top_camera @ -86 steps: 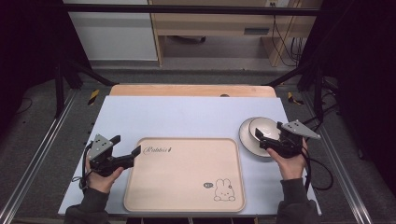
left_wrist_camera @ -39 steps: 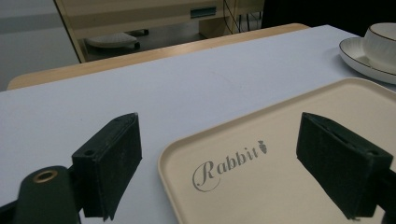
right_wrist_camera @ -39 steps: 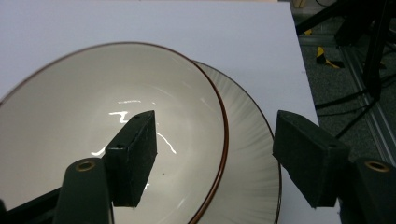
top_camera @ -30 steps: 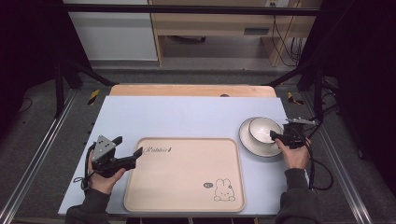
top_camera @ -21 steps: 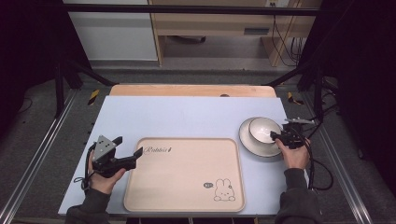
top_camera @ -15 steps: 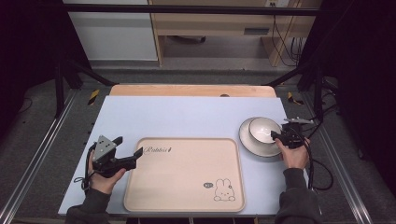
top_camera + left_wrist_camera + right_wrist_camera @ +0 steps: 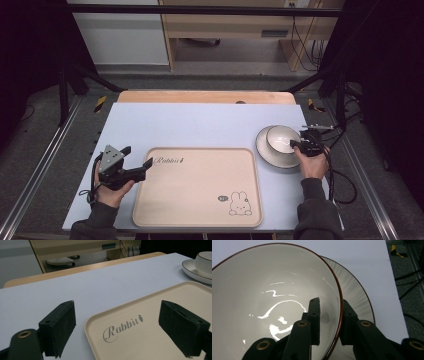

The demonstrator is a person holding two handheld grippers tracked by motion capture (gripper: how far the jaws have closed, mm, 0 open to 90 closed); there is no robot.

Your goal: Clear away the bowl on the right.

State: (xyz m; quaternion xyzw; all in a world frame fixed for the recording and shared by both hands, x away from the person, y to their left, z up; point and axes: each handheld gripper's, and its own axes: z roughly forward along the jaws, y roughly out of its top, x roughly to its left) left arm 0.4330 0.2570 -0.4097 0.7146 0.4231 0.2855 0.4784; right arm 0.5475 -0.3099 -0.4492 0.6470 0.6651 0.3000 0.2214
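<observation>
A white bowl (image 7: 280,139) with a brown rim sits on a white plate (image 7: 274,157) at the table's right side. My right gripper (image 7: 296,145) is at the bowl's right rim. In the right gripper view one jaw stands inside the bowl (image 7: 274,297) and the other outside, above the plate (image 7: 359,297), so my right gripper (image 7: 330,315) is shut on the rim. A beige tray (image 7: 197,190) with a rabbit picture lies in front. My left gripper (image 7: 137,157) is open at its top-left corner. That corner of the tray (image 7: 150,322) lies between the jaws of my left gripper (image 7: 120,326).
The light blue table top (image 7: 200,125) has free room behind the tray. A wooden strip (image 7: 205,96) runs along its far edge. Cables (image 7: 345,185) trail off the right edge. In the left gripper view the bowl (image 7: 205,261) and plate (image 7: 193,269) show far right.
My right gripper has drawn back from over the bowl and plate to the bowl's right rim. Over the last second almost nothing has moved. The left gripper has stayed put.
</observation>
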